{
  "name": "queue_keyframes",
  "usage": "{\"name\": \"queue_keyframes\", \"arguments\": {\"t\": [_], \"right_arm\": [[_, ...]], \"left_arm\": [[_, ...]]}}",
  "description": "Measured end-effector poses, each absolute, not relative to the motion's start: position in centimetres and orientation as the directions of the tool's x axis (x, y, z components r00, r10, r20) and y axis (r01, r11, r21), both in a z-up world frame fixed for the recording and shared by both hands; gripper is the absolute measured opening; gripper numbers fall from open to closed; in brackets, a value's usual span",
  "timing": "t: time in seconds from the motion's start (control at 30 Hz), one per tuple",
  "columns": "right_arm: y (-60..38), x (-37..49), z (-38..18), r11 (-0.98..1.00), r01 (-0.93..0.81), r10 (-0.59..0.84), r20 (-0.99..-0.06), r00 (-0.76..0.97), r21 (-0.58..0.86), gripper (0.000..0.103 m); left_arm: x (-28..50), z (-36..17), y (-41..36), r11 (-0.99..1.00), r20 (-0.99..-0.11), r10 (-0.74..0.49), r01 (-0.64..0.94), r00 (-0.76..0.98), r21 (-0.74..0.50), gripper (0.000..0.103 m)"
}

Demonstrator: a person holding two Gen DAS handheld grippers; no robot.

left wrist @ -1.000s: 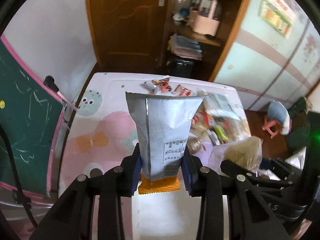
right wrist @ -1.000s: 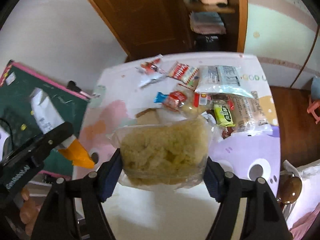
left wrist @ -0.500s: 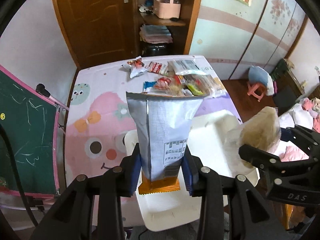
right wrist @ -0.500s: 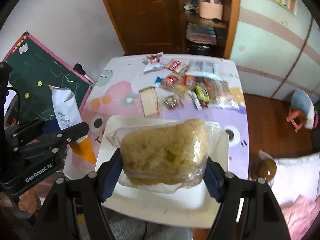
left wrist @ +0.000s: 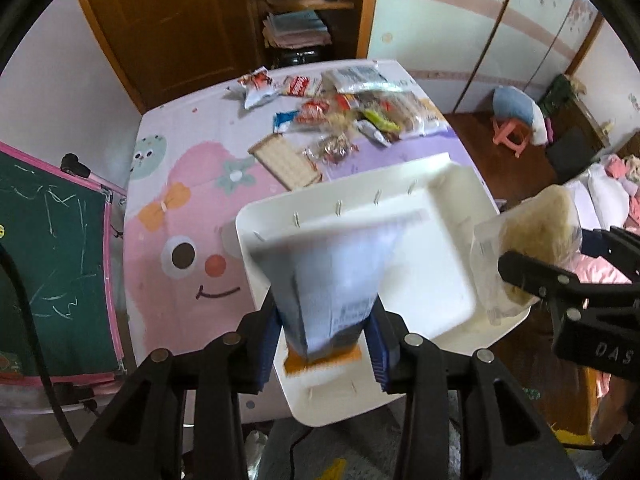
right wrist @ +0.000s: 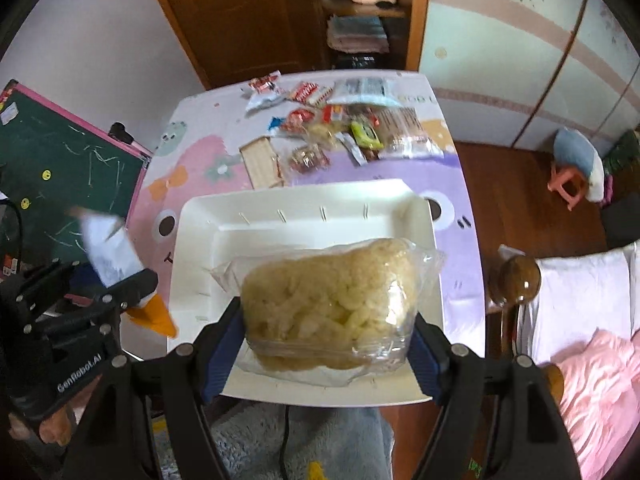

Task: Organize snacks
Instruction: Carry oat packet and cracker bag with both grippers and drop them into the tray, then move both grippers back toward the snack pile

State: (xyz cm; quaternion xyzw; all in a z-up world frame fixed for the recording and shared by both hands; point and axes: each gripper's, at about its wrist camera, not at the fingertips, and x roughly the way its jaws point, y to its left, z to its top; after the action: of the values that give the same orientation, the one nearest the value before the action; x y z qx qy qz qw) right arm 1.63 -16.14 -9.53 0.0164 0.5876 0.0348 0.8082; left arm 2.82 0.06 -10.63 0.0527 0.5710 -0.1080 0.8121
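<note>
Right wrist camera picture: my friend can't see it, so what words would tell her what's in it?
The right gripper holds a clear bag of pale yellow puffed snacks above a white tray at the near end of a cartoon-print table. More snack packets lie beyond the tray, and the left gripper holds a silver and orange packet at left.

Both wrist cameras look steeply down, close above the white tray (left wrist: 280, 216), sharing the table (right wrist: 460, 184)

Left gripper (left wrist: 326, 344) and right gripper (right wrist: 326, 336): matte black angular plastic frames, fitted with ribbed blue pads (left wrist: 269, 346) and round silver screws (left wrist: 412, 339). White lettering "GenRobot.AI" and "DAS" is printed on the sides.
</note>
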Motion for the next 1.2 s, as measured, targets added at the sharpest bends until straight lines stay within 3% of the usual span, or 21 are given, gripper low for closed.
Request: {"name": "queue_keyframes", "arguments": {"t": [0.03,0.13,0.17,0.23,0.3,1.2], "right_arm": [[-16.2,1.6,-9.7,0.998,-0.027,0.069,-0.952,0.299,0.064,0.075],[-16.3,1.4,-9.8,0.998,-0.011,0.068,-0.955,0.290,0.067,0.077],[-16.2,1.3,-9.7,0.998,-0.009,0.063,-0.952,0.299,0.063,0.078],[-16.0,1.0,-9.2,0.998,-0.015,0.056,-0.945,0.322,0.054,0.087],[-15.8,0.9,-8.9,0.999,-0.016,0.041,-0.940,0.338,0.037,0.089],[-15.7,-1.5,-6.6,0.999,-0.017,0.042,-0.918,0.393,0.038,0.090]], "left_arm": [[2.7,-10.7,0.0,0.970,-0.941,-0.116,0.239,0.317,-0.039,0.046],[2.3,-10.4,0.0,0.971,-0.936,-0.099,0.237,0.337,-0.018,0.083],[2.1,-10.1,0.1,0.972,-0.931,-0.095,0.235,0.352,-0.011,0.088],[2.0,-9.7,0.2,0.972,-0.926,-0.099,0.236,0.365,-0.011,0.090],[1.9,-9.5,0.4,0.973,-0.924,-0.100,0.230,0.370,-0.013,0.090],[-0.6,-5.6,1.3,0.980,-0.866,-0.107,0.198,0.488,-0.010,0.090]]}}
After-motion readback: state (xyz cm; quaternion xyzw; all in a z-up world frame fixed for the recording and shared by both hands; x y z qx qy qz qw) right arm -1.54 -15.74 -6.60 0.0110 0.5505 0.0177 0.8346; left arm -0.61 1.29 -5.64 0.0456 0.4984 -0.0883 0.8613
